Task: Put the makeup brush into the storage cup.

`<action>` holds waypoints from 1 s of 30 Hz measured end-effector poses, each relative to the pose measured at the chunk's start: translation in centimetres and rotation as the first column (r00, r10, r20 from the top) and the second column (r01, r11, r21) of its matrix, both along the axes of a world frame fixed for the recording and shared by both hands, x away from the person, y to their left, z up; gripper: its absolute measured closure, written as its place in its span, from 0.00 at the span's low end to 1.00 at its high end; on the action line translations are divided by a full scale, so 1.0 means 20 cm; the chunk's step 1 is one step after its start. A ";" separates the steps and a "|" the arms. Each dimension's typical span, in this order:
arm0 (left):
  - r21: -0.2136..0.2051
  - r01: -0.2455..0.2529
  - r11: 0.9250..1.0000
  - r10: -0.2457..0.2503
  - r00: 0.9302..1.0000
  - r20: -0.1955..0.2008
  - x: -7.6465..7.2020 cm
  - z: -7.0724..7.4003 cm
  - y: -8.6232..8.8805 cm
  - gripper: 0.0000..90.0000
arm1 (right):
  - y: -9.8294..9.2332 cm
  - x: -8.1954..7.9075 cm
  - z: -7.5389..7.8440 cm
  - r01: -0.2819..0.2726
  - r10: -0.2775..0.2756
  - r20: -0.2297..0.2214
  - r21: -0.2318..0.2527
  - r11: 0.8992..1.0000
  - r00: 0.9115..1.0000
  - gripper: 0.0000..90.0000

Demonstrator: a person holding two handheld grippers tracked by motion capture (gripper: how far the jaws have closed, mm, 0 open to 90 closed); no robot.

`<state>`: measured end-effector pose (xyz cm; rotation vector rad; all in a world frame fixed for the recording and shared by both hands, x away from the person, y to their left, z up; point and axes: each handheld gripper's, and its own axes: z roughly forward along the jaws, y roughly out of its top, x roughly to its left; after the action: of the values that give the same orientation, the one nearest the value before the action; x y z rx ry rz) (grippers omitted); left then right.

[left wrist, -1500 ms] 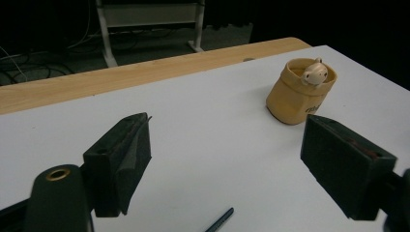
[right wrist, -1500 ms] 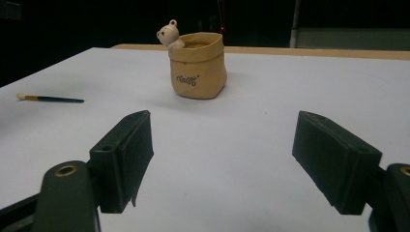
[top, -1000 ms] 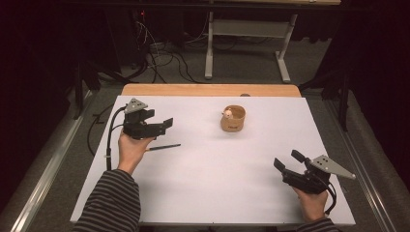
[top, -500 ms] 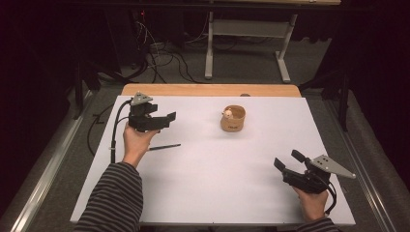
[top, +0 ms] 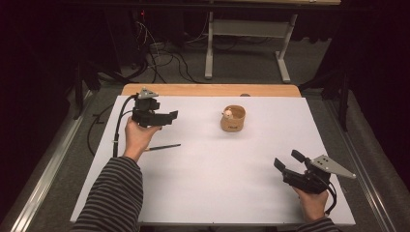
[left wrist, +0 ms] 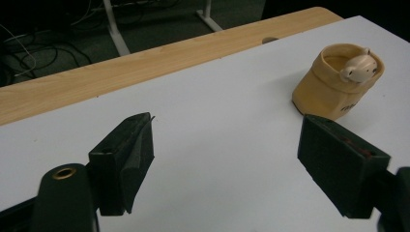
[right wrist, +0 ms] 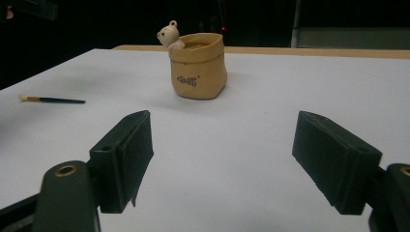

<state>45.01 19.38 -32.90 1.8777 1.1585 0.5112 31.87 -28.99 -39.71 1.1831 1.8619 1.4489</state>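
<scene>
A tan sack-shaped pot point(top: 233, 119) with a small bear figure on its rim stands on the white sheet, right of centre at the back. A thin dark brush point(top: 162, 146) with a pale tip lies left of centre. My left gripper point(top: 171, 116) is held above the sheet at the far left, open and empty, with the brush below and behind it. In the left gripper view the pot point(left wrist: 336, 82) sits beyond the open left gripper point(left wrist: 246, 159). My right gripper point(top: 287, 159) rests low at the front right, open. From the right gripper point(right wrist: 237, 159) I see the pot point(right wrist: 198, 67) ahead and the brush point(right wrist: 51, 100) at the left.
The white sheet point(top: 217, 193) covers most of the table, and a strip of bare wood point(top: 208, 90) shows along the far edge. Beyond the table are cables point(top: 159, 53) on the floor and a desk frame point(top: 246, 34).
My left gripper has risen and moved toward the table's far side, away from the brush. The right gripper, the pot and the brush have stayed put.
</scene>
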 end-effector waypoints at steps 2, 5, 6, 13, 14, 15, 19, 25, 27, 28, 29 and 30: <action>0.015 0.004 1.000 -0.004 1.000 -0.007 0.00 0.00 0.00 0.24 | 0.00 0.00 0.00 -0.002 0.002 0.000 -0.001 1.000 1.000 0.27; 0.042 0.011 0.999 -0.010 1.000 -0.023 0.00 0.00 0.01 0.25 | 0.00 0.00 0.00 -0.003 0.003 0.000 -0.003 1.000 1.000 0.27; 0.050 0.013 0.999 -0.011 1.000 -0.028 0.00 0.00 0.01 0.25 | 0.00 0.00 0.00 -0.003 0.003 -0.001 -0.001 1.000 1.000 0.27; 0.102 0.036 0.994 -0.030 0.998 -0.061 0.00 0.01 0.01 0.27 | 0.00 0.00 0.00 0.000 0.000 0.000 -0.002 1.000 1.000 0.27; 0.106 0.039 0.994 -0.032 0.997 -0.063 0.00 0.01 0.01 0.27 | 0.00 0.00 0.00 -0.002 0.002 0.001 -0.001 1.000 1.000 0.27; 0.105 0.041 0.994 -0.034 0.997 -0.065 0.00 0.02 0.00 0.28 | 0.00 0.00 0.00 -0.002 0.002 -0.001 -0.001 1.000 1.000 0.27; 0.119 0.060 0.991 -0.051 0.996 -0.078 0.00 0.03 0.00 0.28 | 0.00 0.00 0.00 0.003 -0.003 0.002 0.000 1.000 1.000 0.27; 0.160 0.075 0.984 -0.059 0.993 -0.104 -0.01 0.04 0.00 0.29 | 0.00 -0.01 0.00 0.003 -0.003 0.004 0.003 1.000 1.000 0.27; 0.171 0.080 0.982 -0.060 0.991 -0.118 -0.01 0.04 0.00 0.29 | 0.00 0.00 0.00 0.004 -0.004 0.000 0.003 1.000 1.000 0.27; 0.177 0.083 0.981 -0.061 0.990 -0.124 -0.01 0.04 0.01 0.30 | 0.00 0.00 0.00 0.004 -0.004 0.000 0.003 1.000 1.000 0.27; 0.181 0.086 0.980 -0.063 0.989 -0.131 -0.01 0.04 0.01 0.30 | 0.00 0.00 0.00 0.004 -0.004 0.000 0.003 1.000 1.000 0.27; 0.189 0.088 0.978 -0.063 0.989 -0.137 -0.01 0.04 0.01 0.30 | 0.00 0.00 0.00 0.004 -0.004 0.002 0.003 1.000 1.000 0.27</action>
<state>44.84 19.58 -32.02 2.1426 1.1504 0.4795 31.82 -29.06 -39.71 1.1857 1.8560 1.4511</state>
